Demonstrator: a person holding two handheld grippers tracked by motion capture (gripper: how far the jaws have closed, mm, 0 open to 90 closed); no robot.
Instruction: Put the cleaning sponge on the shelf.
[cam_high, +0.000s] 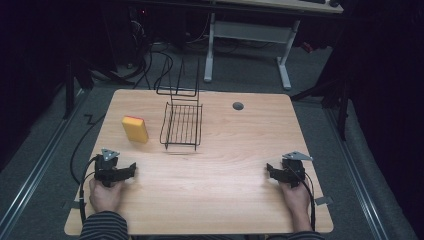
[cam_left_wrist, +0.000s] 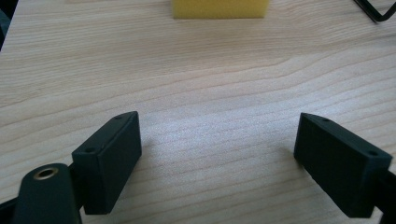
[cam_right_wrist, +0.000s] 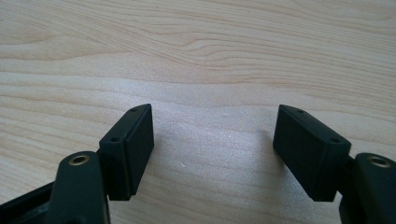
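Observation:
A yellow sponge (cam_high: 135, 129) with a red top edge stands on the wooden table (cam_high: 235, 190), left of a black wire rack (cam_high: 182, 122). My left gripper (cam_high: 131, 170) rests on the table near its front left, open, with nothing between its jaws. In the left gripper view the sponge (cam_left_wrist: 219, 8) lies straight ahead at the top edge, and a corner of the rack (cam_left_wrist: 376, 11) shows at the top right. My right gripper (cam_high: 270, 170) rests at the front right, open and empty over bare wood (cam_right_wrist: 215, 70).
A round grey grommet (cam_high: 238, 106) sits in the tabletop at the back right. Cables trail from both grippers over the front edge. Behind the table stand a white desk frame (cam_high: 247, 37) and loose cables on the floor.

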